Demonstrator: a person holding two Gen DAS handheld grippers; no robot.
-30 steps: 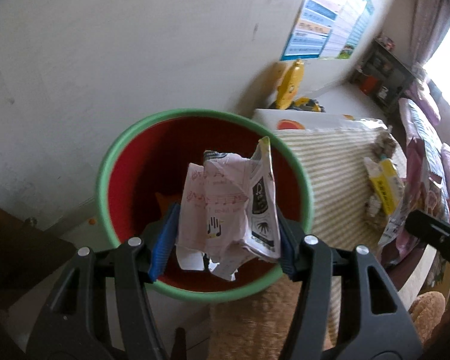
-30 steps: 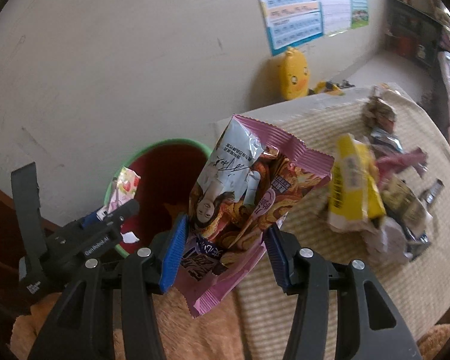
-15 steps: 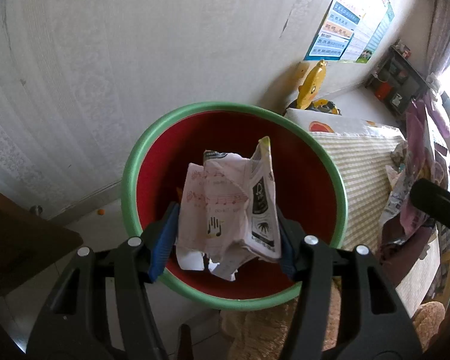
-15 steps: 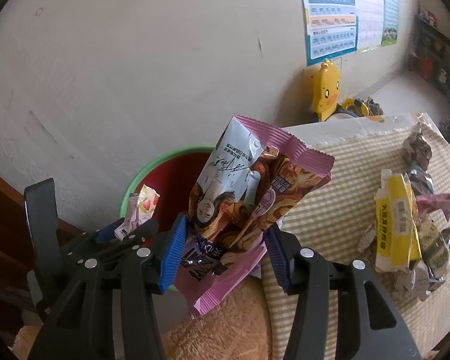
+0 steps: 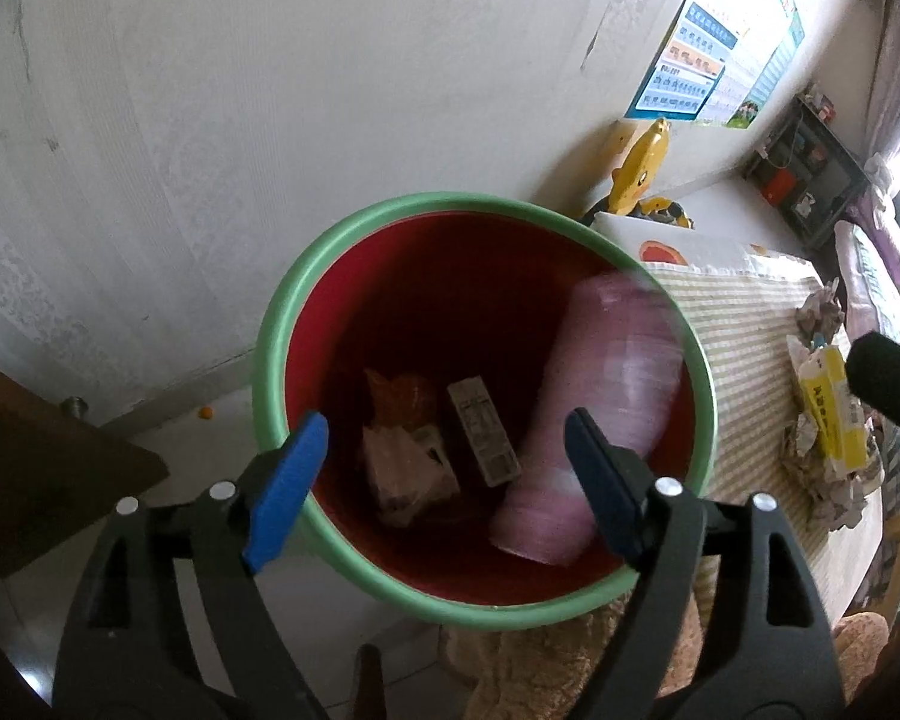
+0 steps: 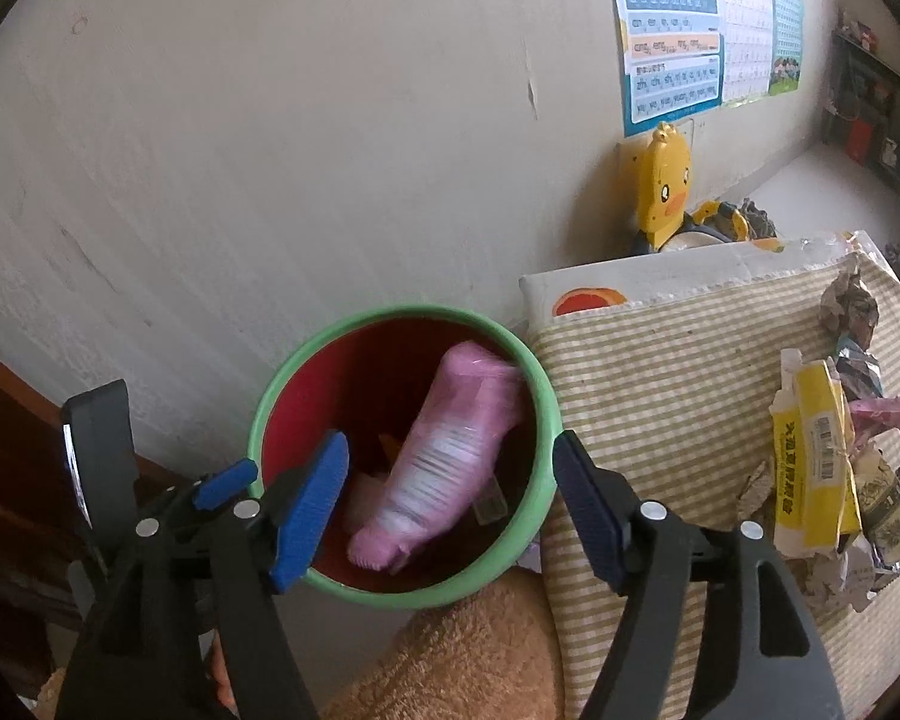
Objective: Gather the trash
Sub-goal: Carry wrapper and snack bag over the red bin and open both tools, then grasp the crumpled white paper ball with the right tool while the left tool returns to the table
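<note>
Both grippers tilt steeply down over the green-rimmed bin [image 5: 282,324]. The left gripper [image 5: 444,480] and right gripper [image 6: 450,498] have just been opening, jaws empty; the pink snack bag [image 6: 450,456], blurred, sits inside the bin.

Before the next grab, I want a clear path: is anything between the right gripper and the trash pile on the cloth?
Nothing visible. The right gripper is open over the bin; only bare striped cloth separates it from the trash pile.
</note>
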